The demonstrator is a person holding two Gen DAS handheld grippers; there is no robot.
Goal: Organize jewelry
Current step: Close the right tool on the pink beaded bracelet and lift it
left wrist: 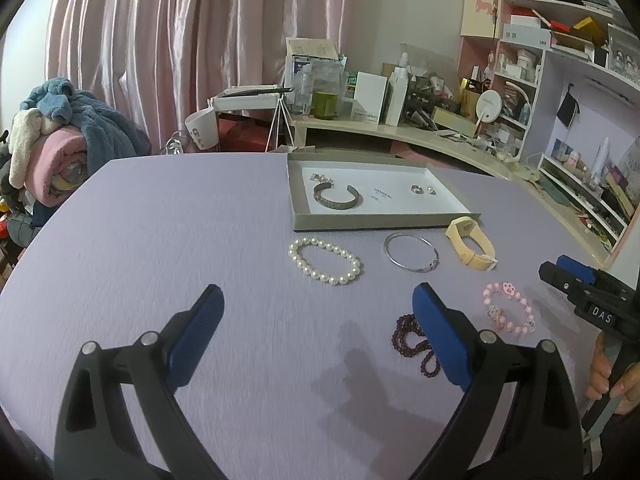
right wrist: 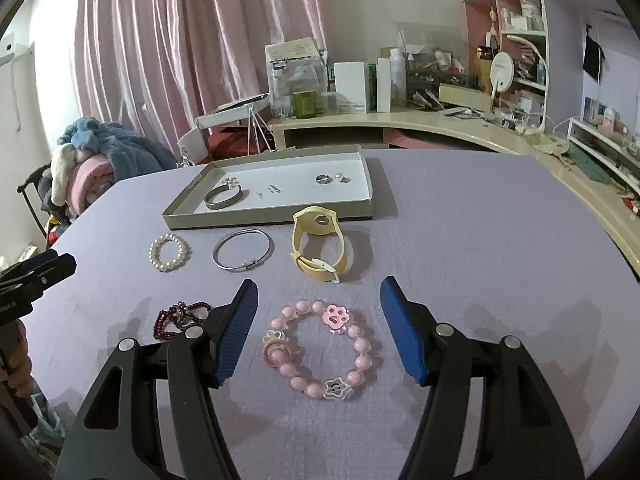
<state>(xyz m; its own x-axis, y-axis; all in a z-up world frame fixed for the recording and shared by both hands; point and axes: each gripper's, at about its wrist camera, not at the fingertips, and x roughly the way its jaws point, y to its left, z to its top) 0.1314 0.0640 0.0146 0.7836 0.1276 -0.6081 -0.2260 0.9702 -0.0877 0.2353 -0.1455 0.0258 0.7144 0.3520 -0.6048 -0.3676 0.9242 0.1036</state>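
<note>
A shallow grey box (left wrist: 298, 200) (right wrist: 264, 218) with a white floor holds a dark cuff bangle (left wrist: 338, 197) (right wrist: 224, 197), a flower charm and small rings (right wrist: 323, 178). On the purple table in front lie a pearl bracelet (left wrist: 325, 261) (right wrist: 168, 252), a silver bangle (left wrist: 411, 251) (right wrist: 243, 249), a yellow watch (left wrist: 472, 242) (right wrist: 320, 249), a dark red bead string (left wrist: 416, 340) (right wrist: 180, 318) and a pink bead bracelet (left wrist: 508, 308) (right wrist: 320, 350). My left gripper (left wrist: 318, 300) is open and empty above the table. My right gripper (right wrist: 319, 292) is open, its fingers either side of the pink bracelet.
A cluttered cream desk (right wrist: 400, 124) and shelves (left wrist: 560, 40) stand behind the table. A pile of blankets (left wrist: 60, 140) sits at the left. Pink curtains hang behind. The right gripper shows at the right edge of the left wrist view (left wrist: 568, 272).
</note>
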